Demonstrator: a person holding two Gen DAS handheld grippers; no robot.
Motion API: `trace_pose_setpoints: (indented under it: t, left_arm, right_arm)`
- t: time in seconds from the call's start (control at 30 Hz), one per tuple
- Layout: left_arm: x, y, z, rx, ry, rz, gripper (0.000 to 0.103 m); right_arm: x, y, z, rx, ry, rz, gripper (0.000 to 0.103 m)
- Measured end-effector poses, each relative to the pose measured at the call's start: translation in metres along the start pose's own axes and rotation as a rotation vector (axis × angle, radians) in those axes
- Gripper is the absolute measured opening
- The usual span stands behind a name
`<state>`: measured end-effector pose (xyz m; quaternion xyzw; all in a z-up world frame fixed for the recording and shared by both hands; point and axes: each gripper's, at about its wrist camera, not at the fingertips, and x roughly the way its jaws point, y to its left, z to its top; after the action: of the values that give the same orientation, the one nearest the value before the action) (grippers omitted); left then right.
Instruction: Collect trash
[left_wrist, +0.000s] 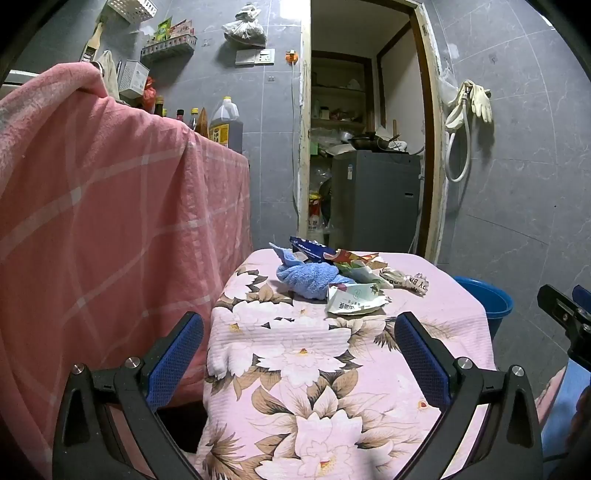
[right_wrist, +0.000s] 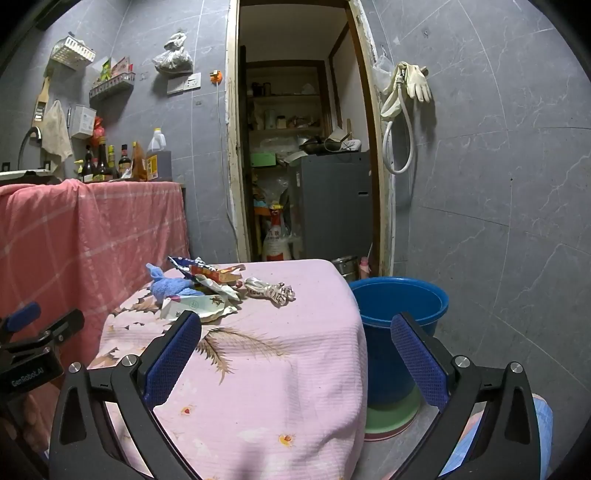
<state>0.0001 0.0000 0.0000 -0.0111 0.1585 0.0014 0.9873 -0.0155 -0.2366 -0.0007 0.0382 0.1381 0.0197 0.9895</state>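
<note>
Trash is clustered at the far end of the floral-clothed table (left_wrist: 295, 369): a crumpled white-green wrapper (left_wrist: 351, 301) nearest, colourful torn wrappers (left_wrist: 354, 260) and a blue packet (left_wrist: 308, 249) behind it, and a twisted printed white wrapper (left_wrist: 404, 280) lying rightmost. A blue bucket (right_wrist: 399, 306) is seen upright beside the table.

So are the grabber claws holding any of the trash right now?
No. The left gripper and right gripper are both open and empty; the crumpled white paper wrapper lies untouched on the pink floral tablecloth.
</note>
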Motion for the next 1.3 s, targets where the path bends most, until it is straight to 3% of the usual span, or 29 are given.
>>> trace_pose_setpoints:
  t: [1.3]
  left_arm:
    - [0.0,0.0,0.0,0.001,0.002,-0.001,0.101]
  right_arm:
    - [-0.0009,0.0012,-0.0002,0.001,-0.001,0.001,0.103]
